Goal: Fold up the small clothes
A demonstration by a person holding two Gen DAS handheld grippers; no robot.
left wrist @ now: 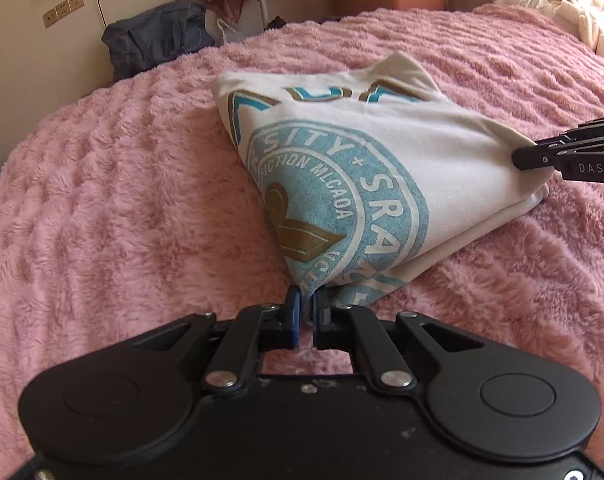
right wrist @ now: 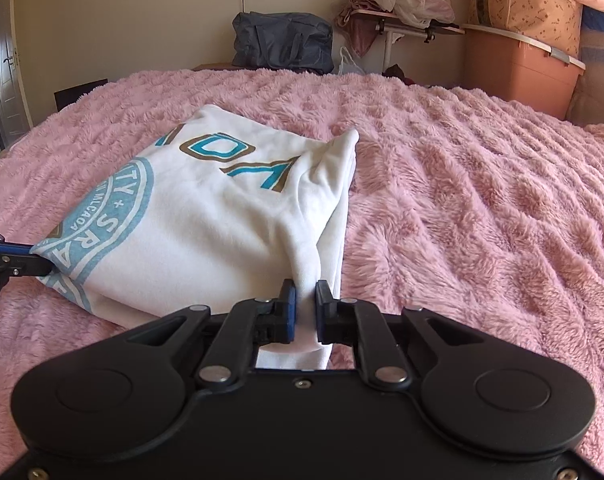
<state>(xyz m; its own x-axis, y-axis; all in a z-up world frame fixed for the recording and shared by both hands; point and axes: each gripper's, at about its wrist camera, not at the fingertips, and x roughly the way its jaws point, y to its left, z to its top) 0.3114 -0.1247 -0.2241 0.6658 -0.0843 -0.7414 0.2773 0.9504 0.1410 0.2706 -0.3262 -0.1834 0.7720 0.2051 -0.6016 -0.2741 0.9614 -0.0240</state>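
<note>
White shirt (left wrist: 381, 168) on the bed (left wrist: 102, 200), stretching directly ahead of both grippers: left gripper (left wrist: 306, 304) clamps one near corner, right gripper (right wrist: 303, 300) clamps the other.

1. The folded white cotton shirt with the blue round print (left wrist: 353, 168) hides its own under layers, so how many folds lie below cannot be seen.
2. Its round print wraps over the near edge, so some letters are lost.
3. The right gripper (left wrist: 519, 158) is cut off by the left wrist picture's right side.
4. The left gripper (right wrist: 48, 266) is cut off by the right wrist picture's left side.
5. The shirt corners vanish between each gripper's fingers.
</note>
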